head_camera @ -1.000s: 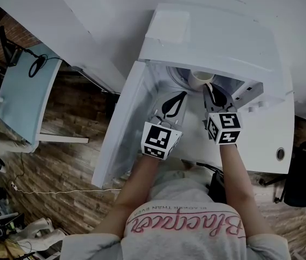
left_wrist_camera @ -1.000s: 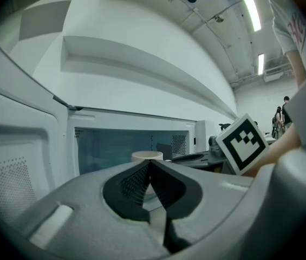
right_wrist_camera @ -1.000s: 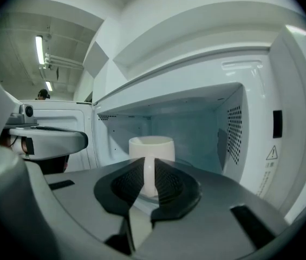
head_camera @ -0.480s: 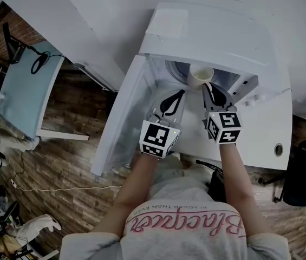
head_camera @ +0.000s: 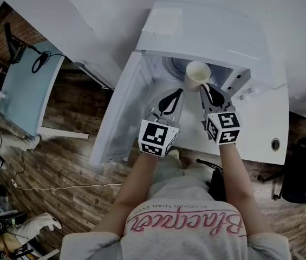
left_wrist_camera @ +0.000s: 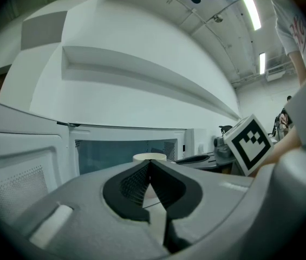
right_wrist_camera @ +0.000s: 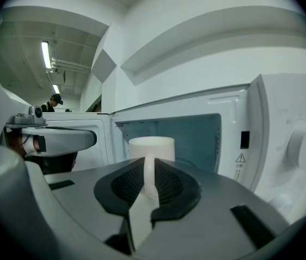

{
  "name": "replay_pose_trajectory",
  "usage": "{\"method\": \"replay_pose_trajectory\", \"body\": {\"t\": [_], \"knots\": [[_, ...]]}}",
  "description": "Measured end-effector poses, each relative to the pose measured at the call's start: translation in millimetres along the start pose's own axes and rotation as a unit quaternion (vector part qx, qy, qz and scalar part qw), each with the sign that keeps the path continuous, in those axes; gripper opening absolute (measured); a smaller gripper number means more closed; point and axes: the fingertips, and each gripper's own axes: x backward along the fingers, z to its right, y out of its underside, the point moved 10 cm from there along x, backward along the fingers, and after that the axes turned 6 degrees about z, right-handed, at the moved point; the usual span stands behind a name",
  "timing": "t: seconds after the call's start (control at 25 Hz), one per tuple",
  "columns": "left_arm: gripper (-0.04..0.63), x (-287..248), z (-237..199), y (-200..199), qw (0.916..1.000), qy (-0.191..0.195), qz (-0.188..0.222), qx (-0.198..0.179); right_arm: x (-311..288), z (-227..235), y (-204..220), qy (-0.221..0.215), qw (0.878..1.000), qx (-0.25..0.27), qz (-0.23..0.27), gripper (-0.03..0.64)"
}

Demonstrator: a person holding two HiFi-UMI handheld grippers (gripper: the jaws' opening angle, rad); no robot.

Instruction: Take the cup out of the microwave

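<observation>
A white cup hangs upright in front of the open microwave. My right gripper is shut on the cup's handle; in the right gripper view the handle stands pinched between the dark pads with the cup body just beyond. My left gripper is to the left of the cup, level with it, its jaws shut with nothing between them. In the left gripper view the cup rim peeks over the closed left gripper, and the right gripper's marker cube shows at the right.
The microwave door is swung wide open to the left. The microwave stands on a white counter with its control panel to the right of the cavity. A light blue table stands at the far left over a wooden floor.
Both grippers have drawn back from the cavity, and the cup has come with the right one, out past the door opening and slightly higher.
</observation>
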Motion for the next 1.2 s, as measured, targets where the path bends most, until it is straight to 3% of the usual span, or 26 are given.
{"method": "replay_pose_trajectory", "body": {"t": [1.2], "knots": [[0.005, 11.4, 32.9, -27.8, 0.9996, -0.028, -0.003, 0.005, 42.9, 2.7, -26.6, -0.037, 0.999, -0.017, -0.011, 0.051]]}}
